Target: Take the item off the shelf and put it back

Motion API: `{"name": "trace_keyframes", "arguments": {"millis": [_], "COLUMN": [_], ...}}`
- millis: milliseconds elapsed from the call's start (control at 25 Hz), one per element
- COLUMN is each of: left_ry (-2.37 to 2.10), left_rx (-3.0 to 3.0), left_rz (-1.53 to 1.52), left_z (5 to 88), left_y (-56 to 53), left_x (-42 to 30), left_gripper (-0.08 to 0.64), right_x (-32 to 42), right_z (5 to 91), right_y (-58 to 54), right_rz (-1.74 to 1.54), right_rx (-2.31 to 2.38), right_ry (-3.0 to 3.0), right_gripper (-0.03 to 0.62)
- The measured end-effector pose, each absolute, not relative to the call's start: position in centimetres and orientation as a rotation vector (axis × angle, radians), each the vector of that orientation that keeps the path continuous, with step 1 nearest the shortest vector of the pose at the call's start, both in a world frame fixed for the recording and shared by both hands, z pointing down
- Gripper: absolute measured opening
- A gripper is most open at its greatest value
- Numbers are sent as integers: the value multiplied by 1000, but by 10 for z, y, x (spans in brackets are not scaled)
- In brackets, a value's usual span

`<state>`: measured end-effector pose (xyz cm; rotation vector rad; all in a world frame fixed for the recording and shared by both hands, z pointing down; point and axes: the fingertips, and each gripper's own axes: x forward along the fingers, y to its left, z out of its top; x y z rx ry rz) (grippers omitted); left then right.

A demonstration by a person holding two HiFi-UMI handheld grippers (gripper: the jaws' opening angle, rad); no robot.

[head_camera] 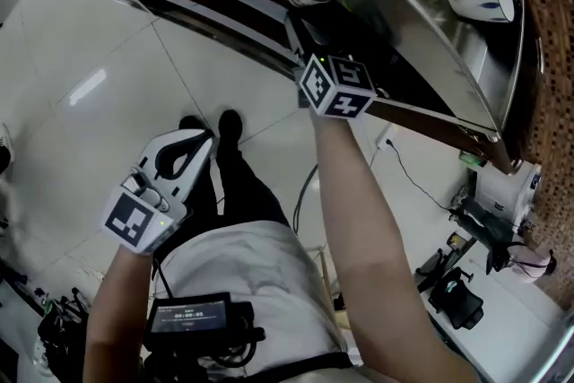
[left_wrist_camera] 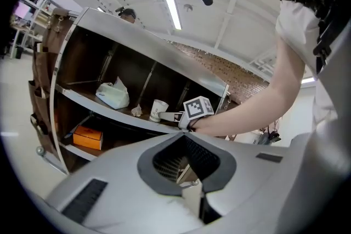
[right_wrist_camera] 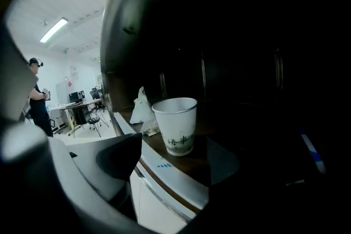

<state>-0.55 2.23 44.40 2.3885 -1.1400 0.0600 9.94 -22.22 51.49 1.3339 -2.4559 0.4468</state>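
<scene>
The tall dark-brown shelf unit with metal-edged boards (left_wrist_camera: 94, 106) stood open at the front, so its middle board could be reached head-on. Below it lay the white tiled floor (head_camera: 81, 40). The person's bare right forearm (head_camera: 359, 193) stretched toward that board and brought the right hand-held gripper (right_wrist_camera: 175, 153) up to its front edge. Its jaws stood wide apart with nothing pressed between them, and the gap lined up on the white paper cup (right_wrist_camera: 176, 126).

The cup stood upright on the middle board near the front edge, just ahead of the jaw tips, with no pad on it. I judged the wide spread was there to let the cup's wall pass between the pads before any squeeze. A thin paper wall would call for a gentle one.

The left hand-held gripper (left_wrist_camera: 184, 136) hung low beside the person's body, jaws together on nothing. It seemed kept out of the way, since one gripper is enough for a light cup.

A white soft pack (left_wrist_camera: 112, 96) lay further along the same board. An orange box (left_wrist_camera: 88, 137) sat on the board below. Both were well apart from the cup, so neither crowded the approach.

The cup had not yet been taken off the shelf.
</scene>
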Motion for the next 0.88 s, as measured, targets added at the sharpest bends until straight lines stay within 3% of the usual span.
{"name": "trace_keyframes", "arguments": {"millis": [360,520,880], "left_ry": [-1133,-1144,-1141], "left_rx": [2372,2361,2388], "left_rz": [40,40,63], "left_z": [443,447,436], "left_y": [26,26,27], "left_x": [-14,-21,-20], "left_gripper": [5,5,5], "right_x": [82,86,90], "right_z": [526,524,510], "right_y": [-256,-259,-230], "right_rz": [429,380,390], "right_rx": [1344,1365,1323], "right_ry": [-2408,-2394,-2443], "right_gripper": [385,268,260]}}
